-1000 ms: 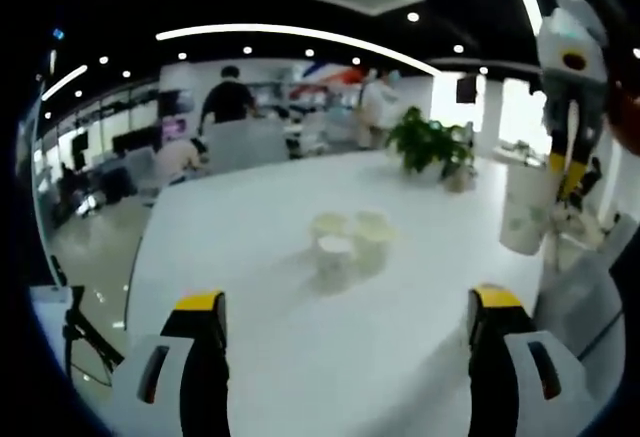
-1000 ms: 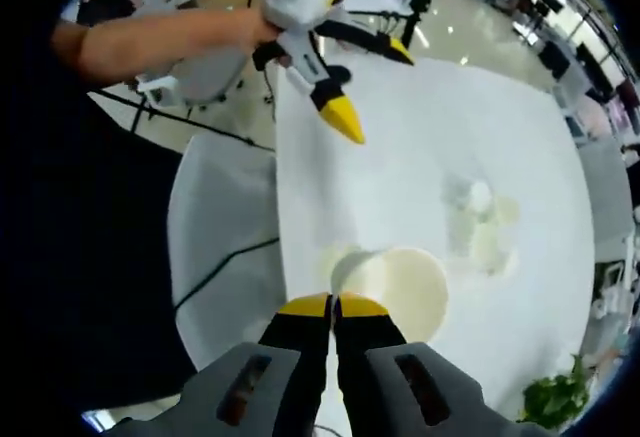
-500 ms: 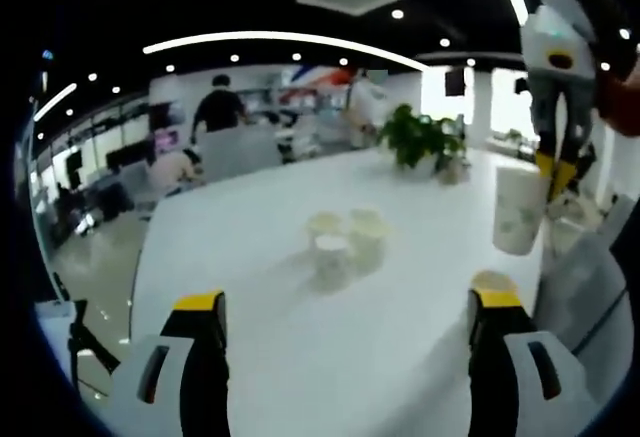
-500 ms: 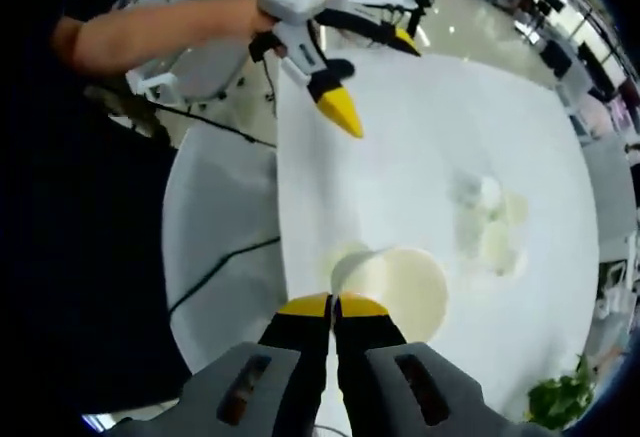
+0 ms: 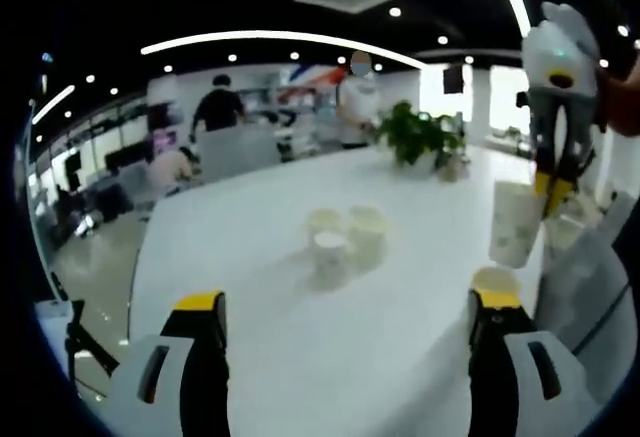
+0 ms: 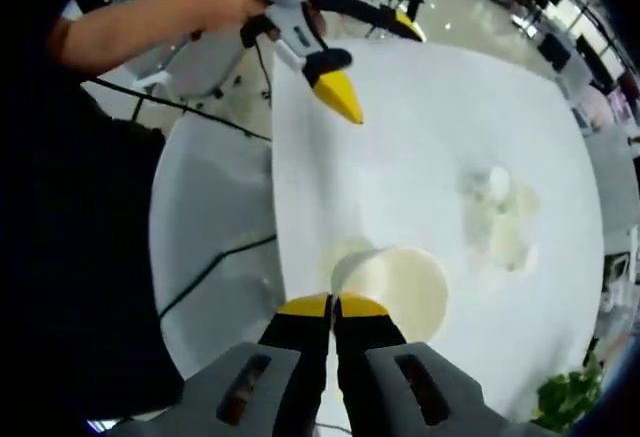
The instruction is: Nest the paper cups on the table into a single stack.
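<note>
A: Status?

B: My right tool [image 6: 333,306] is clamped on the rim of a white paper cup [image 6: 402,290], held above the white table [image 6: 420,147]. Left tool [image 5: 345,307] jaws apart, empty. Cluster of three pale paper cups [image 5: 345,237] sits mid-table.

A: Next?

B: I'd center the held cup over one upright cup, keep it vertical, lower straight down.

A: Where is the left gripper [image 5: 345,302]?
B: Low, with its jaws wide apart. A bare arm [image 6: 150,27] holds it out.
A: And the right gripper [image 6: 333,304]?
B: It hangs up high, points down, tips pressed on a cup [image 6: 400,287] rim.
</note>
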### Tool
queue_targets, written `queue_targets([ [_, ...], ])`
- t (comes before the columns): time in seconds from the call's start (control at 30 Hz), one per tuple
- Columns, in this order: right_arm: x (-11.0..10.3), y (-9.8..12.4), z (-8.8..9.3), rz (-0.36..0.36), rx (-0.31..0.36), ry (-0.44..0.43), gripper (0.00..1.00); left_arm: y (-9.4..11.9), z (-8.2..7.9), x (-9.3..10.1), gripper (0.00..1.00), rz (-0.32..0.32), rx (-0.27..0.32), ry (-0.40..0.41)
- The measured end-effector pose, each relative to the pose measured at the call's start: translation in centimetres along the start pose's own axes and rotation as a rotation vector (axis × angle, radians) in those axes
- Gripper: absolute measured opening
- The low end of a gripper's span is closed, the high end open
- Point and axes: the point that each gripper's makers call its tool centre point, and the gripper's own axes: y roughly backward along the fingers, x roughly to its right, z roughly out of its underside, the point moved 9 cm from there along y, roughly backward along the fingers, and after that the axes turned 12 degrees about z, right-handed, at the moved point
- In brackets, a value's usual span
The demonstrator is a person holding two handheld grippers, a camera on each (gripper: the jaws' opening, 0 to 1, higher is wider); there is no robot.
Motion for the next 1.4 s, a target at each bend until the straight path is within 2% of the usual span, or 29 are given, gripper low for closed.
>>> queue_targets([
  [0.07, -0.1, -0.4, 0.0, -0.005, 0.001, -0.008, 0.0, 0.0, 0.2, 0.1, 0.99, 0.003, -0.009, 0.011],
  [0.2, -0.7, -1.3, -0.1, -0.016, -0.002, -0.018, 0.0, 0.2, 0.1, 0.4, 0.99, 0.027, 0.009, 0.011],
  [0.37, -1.0, -2.2, 0.1, -0.022, -0.009, -0.022, 0.0, 0.4, 0.2, 0.6, 0.99, 0.021, -0.002, -0.002],
  [1.03, -1.7, -5.5, 0.9, -0.009, 0.003, -0.037, 0.0, 0.8, 0.1, 0.4, 0.98, -0.006, 0.015, 0.017],
  [1.4, -1.9, -7.5, 1.3, 0.022, -0.001, -0.025, 0.0, 1.1, 0.1, 0.4, 0.98, -0.011, 0.029, 0.031],
])
